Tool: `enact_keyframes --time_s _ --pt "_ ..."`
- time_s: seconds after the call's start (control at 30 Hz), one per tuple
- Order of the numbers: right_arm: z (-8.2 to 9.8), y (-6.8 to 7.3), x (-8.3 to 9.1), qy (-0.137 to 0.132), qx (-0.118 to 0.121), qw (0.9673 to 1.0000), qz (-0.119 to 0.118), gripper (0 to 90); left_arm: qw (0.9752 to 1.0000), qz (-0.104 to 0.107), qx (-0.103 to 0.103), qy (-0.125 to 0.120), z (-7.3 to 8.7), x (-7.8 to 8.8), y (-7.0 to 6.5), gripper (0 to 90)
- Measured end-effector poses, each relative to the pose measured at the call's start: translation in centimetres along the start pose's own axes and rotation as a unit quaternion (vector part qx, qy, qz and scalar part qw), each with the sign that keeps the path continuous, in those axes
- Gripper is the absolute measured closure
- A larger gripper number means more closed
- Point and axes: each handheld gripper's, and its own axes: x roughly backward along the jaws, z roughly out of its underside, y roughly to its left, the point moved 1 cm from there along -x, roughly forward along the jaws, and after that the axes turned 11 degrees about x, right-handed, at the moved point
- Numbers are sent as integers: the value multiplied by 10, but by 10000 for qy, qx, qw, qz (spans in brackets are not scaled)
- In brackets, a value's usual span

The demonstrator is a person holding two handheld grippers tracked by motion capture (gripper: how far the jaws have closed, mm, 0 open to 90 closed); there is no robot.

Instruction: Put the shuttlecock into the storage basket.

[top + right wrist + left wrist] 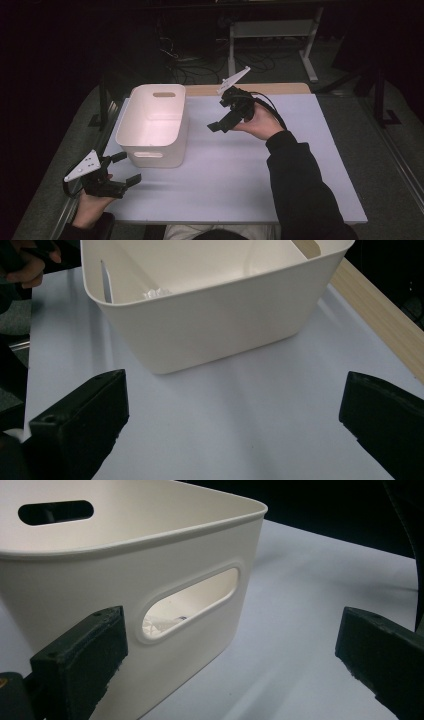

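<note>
Left gripper (125,170): low at the near-left corner of the desk (240,190), fingers spread wide and empty. It sits just beside the near end wall of the white plastic storage bin (152,152), not touching it. In the left gripper view the near handle slot (189,601) lies between the two fingers (80,655), and a small crumpled white item (159,625) is visible through it, lying on the bin floor.

Bin: upright on the left half of the desk, long axis running away from the person, handle slots at both ends.

Right gripper (220,121): raised above the desk to the right of the bin, well apart from it, tilted down toward it. Fingers (80,415) wide apart, carrying nothing. The right gripper view looks into the bin and shows the same white scrap (157,292) near a far corner.

Judgement: whatever was to go into the bin appears deposited; both grippers are empty. Remaining work, if any, looks like handling the bin itself, with the left gripper best placed at the handle slot.
</note>
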Motion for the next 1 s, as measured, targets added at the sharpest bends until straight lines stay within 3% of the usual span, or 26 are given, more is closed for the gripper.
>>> enact_keyframes --time_s 0.53,1.0 --pt "36 -3 15 -56 -253 9996 132 0 10000 -21 3 19 0 0 0 1" --pt "57 -3 29 -132 -378 9989 238 0 10000 -36 4 24 0 0 0 1"
